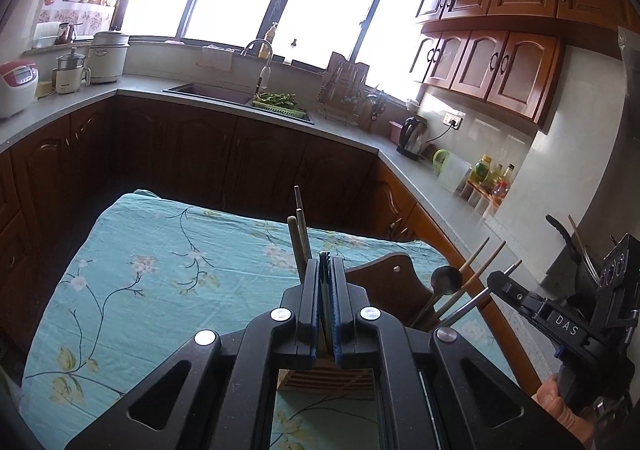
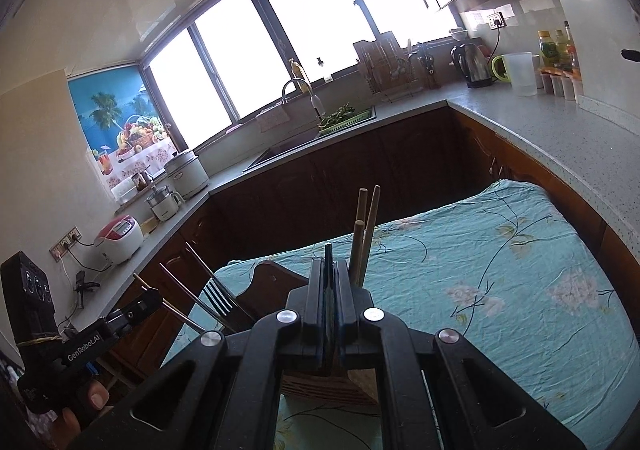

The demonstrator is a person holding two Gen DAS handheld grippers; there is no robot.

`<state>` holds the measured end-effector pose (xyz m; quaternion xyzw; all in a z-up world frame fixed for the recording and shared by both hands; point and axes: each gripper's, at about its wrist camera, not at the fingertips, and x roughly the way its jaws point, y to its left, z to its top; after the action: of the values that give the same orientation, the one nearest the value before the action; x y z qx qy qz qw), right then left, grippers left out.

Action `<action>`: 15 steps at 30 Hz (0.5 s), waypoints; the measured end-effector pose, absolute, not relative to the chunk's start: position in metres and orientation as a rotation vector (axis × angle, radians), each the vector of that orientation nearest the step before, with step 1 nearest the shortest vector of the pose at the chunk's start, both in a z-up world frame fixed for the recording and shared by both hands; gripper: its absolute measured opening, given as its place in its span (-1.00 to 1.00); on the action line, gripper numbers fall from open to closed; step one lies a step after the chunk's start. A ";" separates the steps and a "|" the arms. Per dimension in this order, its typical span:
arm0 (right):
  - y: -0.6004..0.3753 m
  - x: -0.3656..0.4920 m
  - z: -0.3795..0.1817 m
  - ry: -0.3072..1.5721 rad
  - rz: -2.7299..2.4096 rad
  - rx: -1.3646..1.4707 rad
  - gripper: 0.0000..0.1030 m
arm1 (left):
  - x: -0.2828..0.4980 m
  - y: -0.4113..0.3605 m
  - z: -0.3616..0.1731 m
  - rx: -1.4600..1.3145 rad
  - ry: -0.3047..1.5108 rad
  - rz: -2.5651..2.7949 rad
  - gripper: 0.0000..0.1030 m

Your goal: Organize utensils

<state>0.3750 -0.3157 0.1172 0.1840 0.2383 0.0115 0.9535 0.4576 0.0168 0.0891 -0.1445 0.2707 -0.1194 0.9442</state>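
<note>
A brown wooden utensil holder (image 1: 384,278) stands on the teal flowered tablecloth (image 1: 160,270), just beyond both grippers. In the left wrist view, dark chopsticks (image 1: 301,234) rise behind my left gripper (image 1: 329,262), which is shut with nothing held. A metal spoon (image 1: 446,276) and wooden chopsticks (image 1: 480,260) lean out to the right, by the right gripper (image 1: 495,282). In the right wrist view, my right gripper (image 2: 329,270) is shut and empty over the holder (image 2: 272,282). Wooden chopsticks (image 2: 366,230) stand behind it. A fork (image 2: 218,300) and metal chopsticks (image 2: 180,292) lean left, near the left gripper (image 2: 151,296).
An L-shaped kitchen counter (image 1: 352,137) with dark cabinets wraps around the table. It carries a sink (image 1: 212,91), a kettle (image 1: 414,137), a dish rack (image 1: 346,89), a rice cooker (image 1: 18,87) and bottles (image 1: 494,177). A person's fingers (image 1: 556,398) hold the right gripper.
</note>
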 end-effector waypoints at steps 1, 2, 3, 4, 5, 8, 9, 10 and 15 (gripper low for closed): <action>-0.315 0.375 0.117 0.485 0.021 0.370 -0.91 | 0.460 0.016 0.090 -0.292 0.557 -0.245 -0.93; -0.314 0.375 0.118 0.486 0.018 0.364 -0.91 | 0.459 0.016 0.089 -0.288 0.567 -0.250 -0.93; -0.313 0.376 0.118 0.488 0.014 0.358 -0.90 | 0.455 0.017 0.086 -0.285 0.578 -0.255 -0.91; -0.311 0.376 0.118 0.494 0.015 0.355 -0.87 | 0.457 0.017 0.086 -0.285 0.587 -0.260 -0.88; -0.310 0.376 0.119 0.496 0.018 0.354 -0.83 | 0.459 0.016 0.086 -0.287 0.594 -0.265 -0.87; -0.307 0.369 0.123 0.482 0.010 0.336 -0.72 | 0.452 0.023 0.091 -0.302 0.585 -0.276 -0.58; -0.306 0.364 0.126 0.467 0.009 0.332 -0.57 | 0.448 0.025 0.094 -0.301 0.569 -0.264 -0.38; -0.305 0.358 0.129 0.446 0.005 0.328 -0.30 | 0.441 0.028 0.095 -0.302 0.556 -0.256 -0.15; -0.306 0.328 0.148 0.330 -0.033 0.306 0.24 | 0.417 0.040 0.096 -0.327 0.517 -0.237 0.14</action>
<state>0.3278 -0.3058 0.1484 0.1518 0.1637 -0.0165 0.9746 0.4173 0.0397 0.0964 -0.1607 0.2537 -0.1164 0.9467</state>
